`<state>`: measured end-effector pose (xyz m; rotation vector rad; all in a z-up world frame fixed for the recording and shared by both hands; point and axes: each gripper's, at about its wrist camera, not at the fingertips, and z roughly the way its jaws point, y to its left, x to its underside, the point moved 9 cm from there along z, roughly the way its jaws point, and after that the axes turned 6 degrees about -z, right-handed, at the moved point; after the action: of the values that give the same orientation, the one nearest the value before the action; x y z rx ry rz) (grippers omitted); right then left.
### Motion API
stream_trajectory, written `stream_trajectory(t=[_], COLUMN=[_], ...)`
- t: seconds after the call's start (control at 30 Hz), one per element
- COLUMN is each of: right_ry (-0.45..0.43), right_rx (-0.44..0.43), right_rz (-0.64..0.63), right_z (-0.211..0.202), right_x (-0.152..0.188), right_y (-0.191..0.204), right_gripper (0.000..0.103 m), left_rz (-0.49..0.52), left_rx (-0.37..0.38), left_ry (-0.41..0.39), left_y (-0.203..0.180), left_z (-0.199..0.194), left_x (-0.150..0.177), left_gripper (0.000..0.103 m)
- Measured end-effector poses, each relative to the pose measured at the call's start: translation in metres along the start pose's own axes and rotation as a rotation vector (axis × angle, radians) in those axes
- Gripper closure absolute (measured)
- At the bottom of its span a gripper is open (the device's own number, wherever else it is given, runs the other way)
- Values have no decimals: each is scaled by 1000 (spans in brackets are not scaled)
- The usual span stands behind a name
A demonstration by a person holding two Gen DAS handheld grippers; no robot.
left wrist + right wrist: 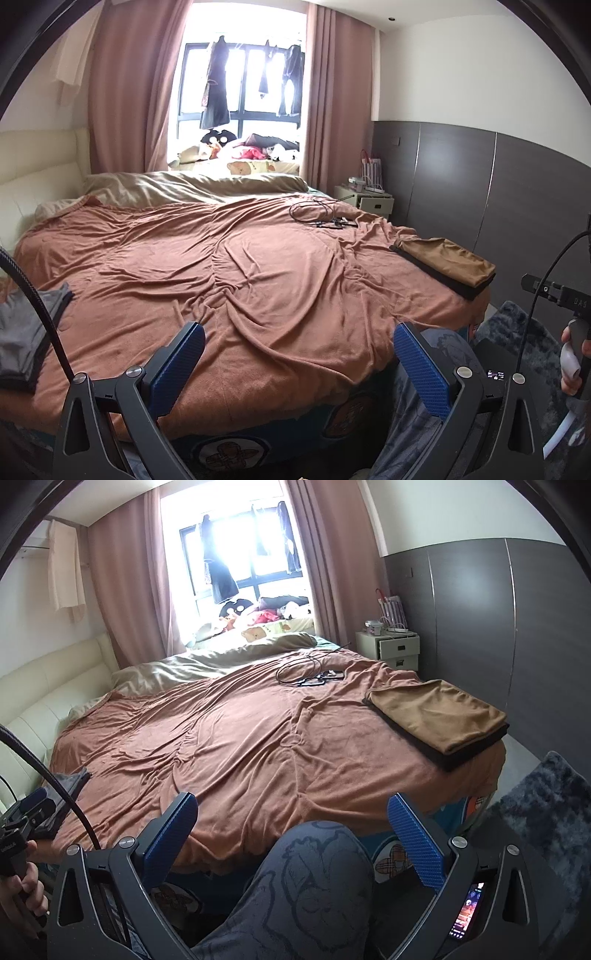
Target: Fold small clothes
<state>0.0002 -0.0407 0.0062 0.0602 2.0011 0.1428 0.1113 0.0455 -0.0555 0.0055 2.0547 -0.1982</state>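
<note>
Two hand-held grippers hover at the foot of a bed w/ folded clothes on it.

Left gripper (299, 363) has its blue pads spread wide, nothing between them; right gripper (291, 843) is likewise spread and empty, above a knee in patterned grey trousers (314, 882). The bed (240, 280) wears a rumpled rust-brown blanket. A folded tan and dark stack (439, 716) sits at the bed's right edge; a folded grey garment (26, 332) lies at its left edge, partly behind a cable. A black cable coil (321, 216), possibly w/ a phone, rests further up the bed. Pink curtains (122, 92) frame the window beyond the bed.
</note>
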Motion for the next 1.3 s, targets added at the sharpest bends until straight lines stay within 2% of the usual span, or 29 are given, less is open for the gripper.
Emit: stream_trajectory(t=[0.1, 0.43, 0.87, 1.0, 1.3], right_ry=[15, 8, -13, -21, -13], right_rx=[25, -4, 16, -12, -4], right_rz=[-12, 17, 35, 41, 25], right_z=[5, 4, -4, -6, -6], right_x=[6, 14, 17, 16, 18], right_y=[6, 22, 16, 17, 25], right_gripper=[0, 0, 0, 0, 0], left_rz=[-1, 9, 13, 12, 13], left_rx=[0, -2, -17, -16, -17], left_ry=[1, 11, 4, 8, 7], left_y=[2, 2, 0, 0, -3], left_z=[-3, -12, -19, -19, -20], left_x=[1, 9, 4, 4, 3], left_gripper=[0, 0, 0, 0, 0])
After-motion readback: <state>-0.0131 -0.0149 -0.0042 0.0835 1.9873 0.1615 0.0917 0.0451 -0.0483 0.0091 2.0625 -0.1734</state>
